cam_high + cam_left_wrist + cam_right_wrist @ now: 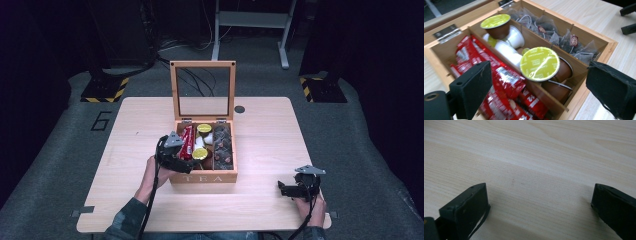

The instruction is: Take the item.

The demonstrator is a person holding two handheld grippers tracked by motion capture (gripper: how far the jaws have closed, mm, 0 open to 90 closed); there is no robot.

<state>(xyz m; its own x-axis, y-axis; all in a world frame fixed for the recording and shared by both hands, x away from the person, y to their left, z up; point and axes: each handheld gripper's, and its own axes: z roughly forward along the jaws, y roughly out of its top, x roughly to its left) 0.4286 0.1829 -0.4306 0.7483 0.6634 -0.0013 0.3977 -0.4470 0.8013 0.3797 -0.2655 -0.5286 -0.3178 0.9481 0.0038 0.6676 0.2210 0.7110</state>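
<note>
Left gripper (186, 159) — jaws spread, empty, over the tea box's (204, 177) near-left corner, hiding part of the red sachets (499, 82). Middle: green-lidded capsules (539, 64); right: tea bags (571, 43), labels unreadable. Right gripper (286, 189) — jaws parted, empty, above the table (536, 165), near-right.

I see my left gripper (537, 82) hanging wide-jawed above the open wooden tea box (204, 176), whose upright glass-paned lid (202, 90) walls off the far side. Thin wooden dividers (534, 37) split the box three ways. Red foil sachets (499, 82) crowd the left compartment, green-lidded brown capsules (540, 63) and white pods (510, 43) the middle, mesh tea bags (564, 37) the right. Around my right gripper (283, 189) the pale wooden table (536, 157) lies bare, an easy passage.
</note>
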